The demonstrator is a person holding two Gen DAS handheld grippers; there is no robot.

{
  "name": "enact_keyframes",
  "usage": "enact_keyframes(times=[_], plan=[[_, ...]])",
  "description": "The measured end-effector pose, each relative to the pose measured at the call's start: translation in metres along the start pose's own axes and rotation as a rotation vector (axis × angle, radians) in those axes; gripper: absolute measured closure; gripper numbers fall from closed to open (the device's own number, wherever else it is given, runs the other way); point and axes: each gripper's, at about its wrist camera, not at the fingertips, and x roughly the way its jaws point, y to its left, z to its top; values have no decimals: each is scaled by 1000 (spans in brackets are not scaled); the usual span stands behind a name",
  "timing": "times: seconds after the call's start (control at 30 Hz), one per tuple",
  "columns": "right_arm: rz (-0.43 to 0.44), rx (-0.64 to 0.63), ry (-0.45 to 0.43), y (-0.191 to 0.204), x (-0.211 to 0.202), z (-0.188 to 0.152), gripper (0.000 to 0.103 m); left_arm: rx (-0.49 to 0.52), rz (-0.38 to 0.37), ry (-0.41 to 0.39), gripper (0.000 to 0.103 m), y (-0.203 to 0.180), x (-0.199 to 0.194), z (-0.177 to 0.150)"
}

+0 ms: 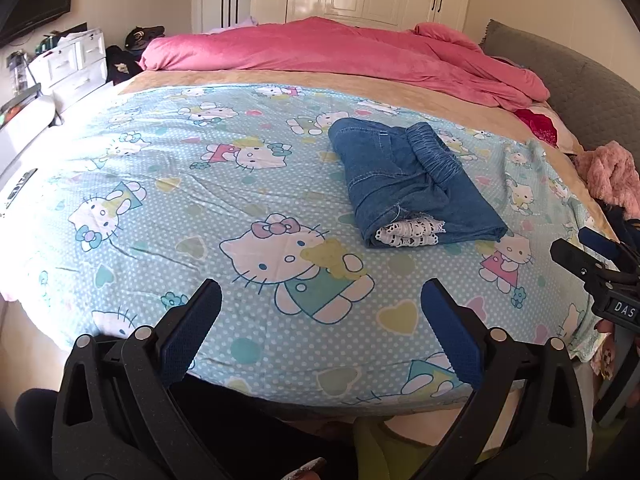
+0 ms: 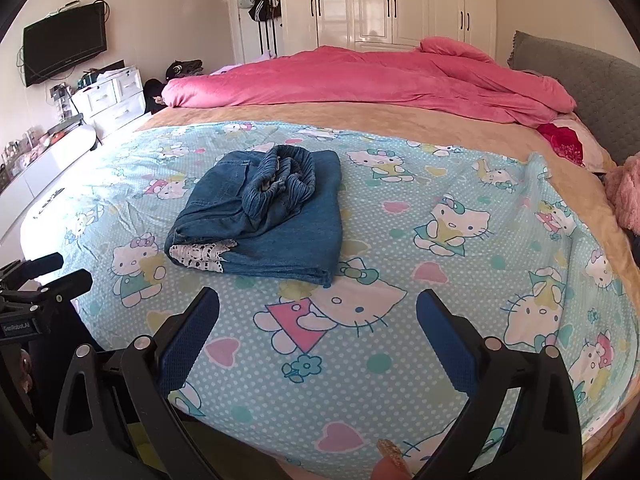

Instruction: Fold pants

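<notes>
Turquoise cartoon-cat sheet (image 1: 160, 200) covers the bed in front of you, with a pink duvet (image 1: 340, 52) heaped along its far side. Your denim pants (image 1: 408, 180) lie folded into a compact bundle on that sheet, elastic waistband on top, white lace trim (image 2: 200, 256) peeking from the near edge. Your left gripper (image 1: 320, 320) and right gripper (image 2: 318, 330) both hover short of the bundle, jaws spread wide, holding nothing.

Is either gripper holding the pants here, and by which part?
Neither: left gripper and right gripper are open and empty; the folded pants lie apart.
</notes>
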Motion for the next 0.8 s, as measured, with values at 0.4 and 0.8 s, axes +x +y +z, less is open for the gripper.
enact_keyframes(times=[0.4, 0.8], plan=[[-1, 6, -6, -2, -2, -1, 5, 5, -7, 1, 9, -2, -1, -1], [-4, 16, -5, -4, -3, -1, 5, 11, -13, -4, 9, -4, -4, -2]])
